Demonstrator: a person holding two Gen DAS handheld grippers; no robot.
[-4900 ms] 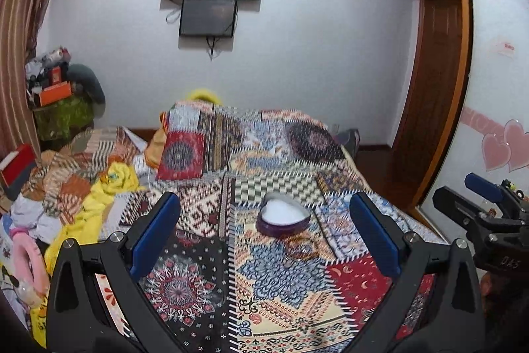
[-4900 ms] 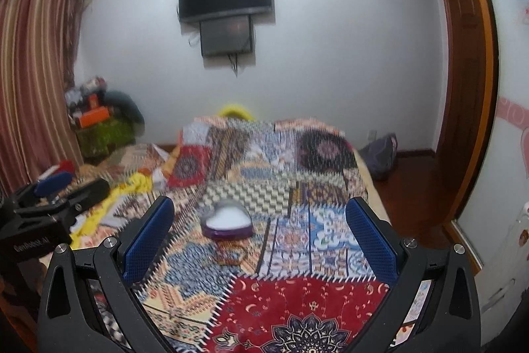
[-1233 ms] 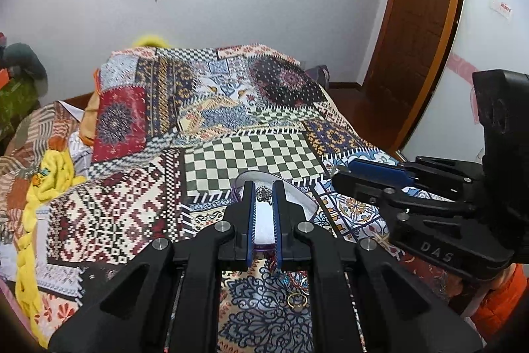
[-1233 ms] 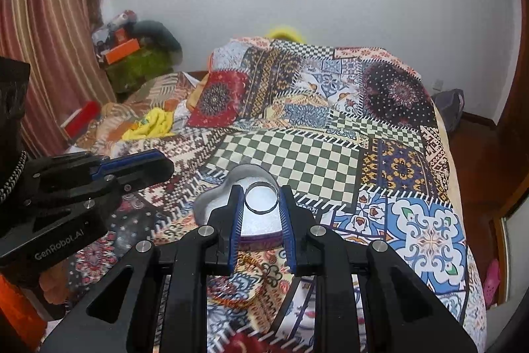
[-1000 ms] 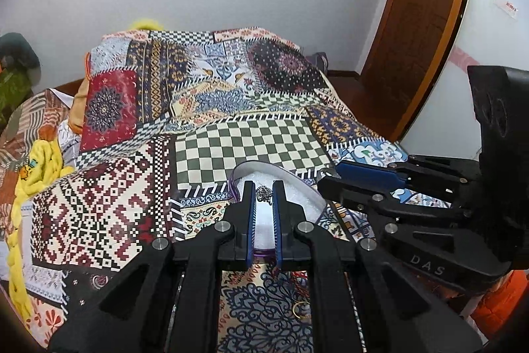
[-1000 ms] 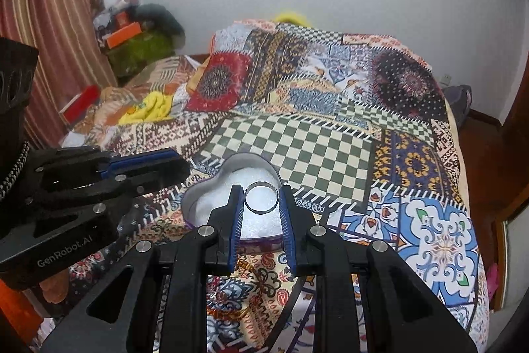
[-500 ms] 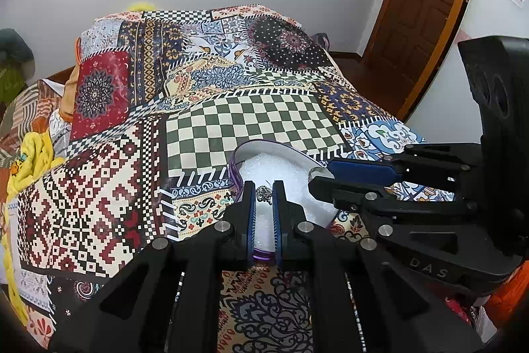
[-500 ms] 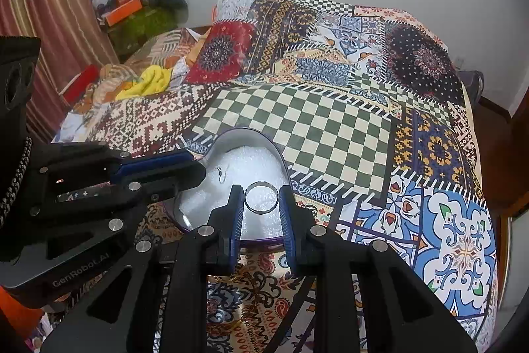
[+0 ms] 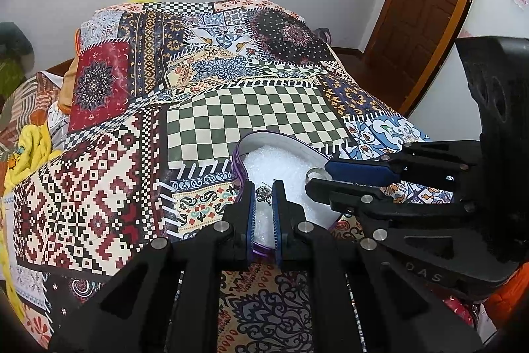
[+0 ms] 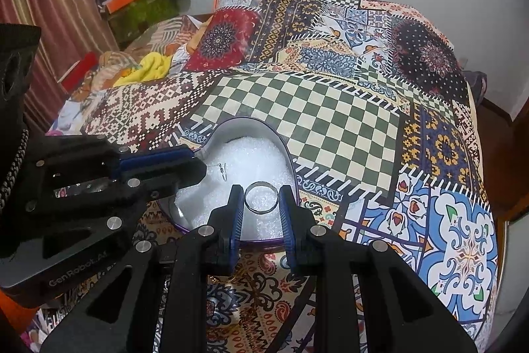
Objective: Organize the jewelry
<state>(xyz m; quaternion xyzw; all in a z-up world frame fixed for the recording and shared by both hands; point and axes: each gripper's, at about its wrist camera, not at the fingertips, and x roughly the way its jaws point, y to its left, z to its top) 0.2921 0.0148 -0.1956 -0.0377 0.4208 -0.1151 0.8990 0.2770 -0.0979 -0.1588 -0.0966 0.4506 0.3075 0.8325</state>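
A heart-shaped purple tin (image 9: 238,151) (image 10: 251,122) with white padding lies on the patchwork bedspread. My left gripper (image 9: 263,192) is shut on a small silver earring (image 9: 263,191) and holds it over the tin's near edge. It shows from the side in the right wrist view (image 10: 198,164), with the earring (image 10: 222,169) hanging over the padding. My right gripper (image 10: 260,197) is shut on a silver ring (image 10: 260,197) over the tin. It shows at the right in the left wrist view (image 9: 315,179), with the ring (image 9: 314,174) at its tips.
The patchwork bedspread (image 9: 251,108) (image 10: 330,121) covers the bed. Yellow cloth (image 10: 153,65) and clutter lie on the left. A wooden door (image 9: 426,5) stands at the right. More small jewelry lies on the bedspread under my grippers, mostly hidden.
Both grippers, open and empty 4.9 s ago, now hold jewelry. Over the last second they have moved forward and down over the tin.
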